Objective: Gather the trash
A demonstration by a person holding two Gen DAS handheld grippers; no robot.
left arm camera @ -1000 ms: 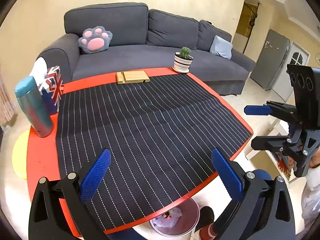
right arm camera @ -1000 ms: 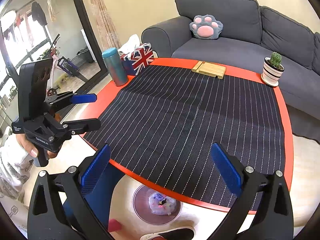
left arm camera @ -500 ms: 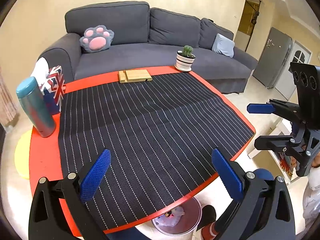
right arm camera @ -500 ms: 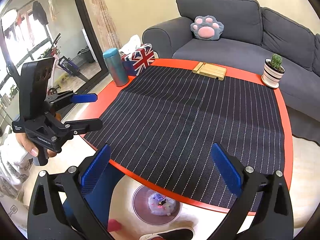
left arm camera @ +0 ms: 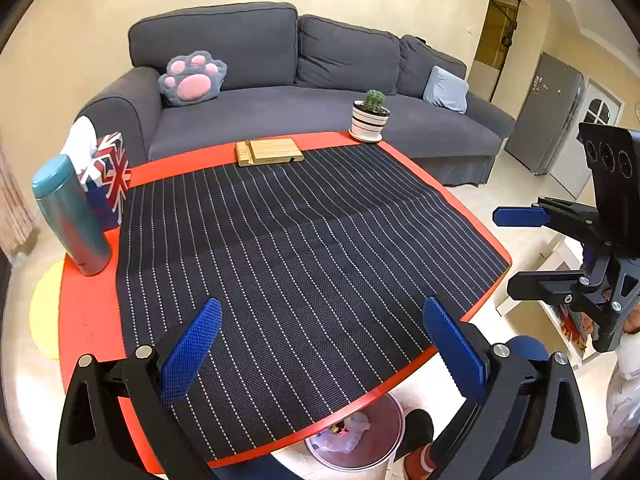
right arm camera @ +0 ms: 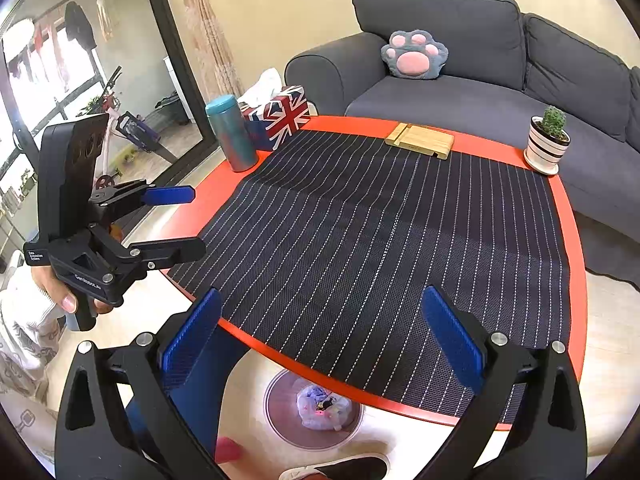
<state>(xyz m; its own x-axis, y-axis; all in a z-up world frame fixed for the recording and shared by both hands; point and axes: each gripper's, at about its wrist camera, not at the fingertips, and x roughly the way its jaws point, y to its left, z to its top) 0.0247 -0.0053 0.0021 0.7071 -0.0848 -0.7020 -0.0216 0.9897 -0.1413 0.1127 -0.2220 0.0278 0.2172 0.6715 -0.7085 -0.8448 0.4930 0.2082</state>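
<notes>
The round red worktop point(left arm camera: 88, 320) carries a black woven mat with thin white stripes point(left arm camera: 288, 248), and this worktop is the landmark for all places here. Both grippers hang over its near edge. The left gripper point(left arm camera: 320, 344) has its jaws wide open, with the blue ribbed pads far from each other, and nothing is between them. The right gripper point(right arm camera: 324, 336) is in the same state: jaws spread wide and holding nothing. In the right wrist view the left gripper appears also at the left side of the worktop, off its edge, in a hand point(right arm camera: 60, 292).

Under the near edge of the worktop, on the floor, stands a round bin with a transparent liner point(right arm camera: 280, 420). Inside it lies crumpled trash in pale plastic with some pink and dark bits point(right arm camera: 322, 406). In the left wrist view the worktop rim hides a part of this bin.

At the far left of the worktop stands a tall teal bottle point(left arm camera: 70, 216), upright, just beside a tissue box with the Union Jack pattern point(left arm camera: 108, 180). At the far edge lies a flat wooden stand point(left arm camera: 268, 152), and to the far right a small cactus in a white pot with black stripes point(left arm camera: 370, 118). Behind the worktop is a long dark grey sofa point(left arm camera: 280, 116) with a grey and pink paw-shaped cushion point(left arm camera: 192, 78).
</notes>
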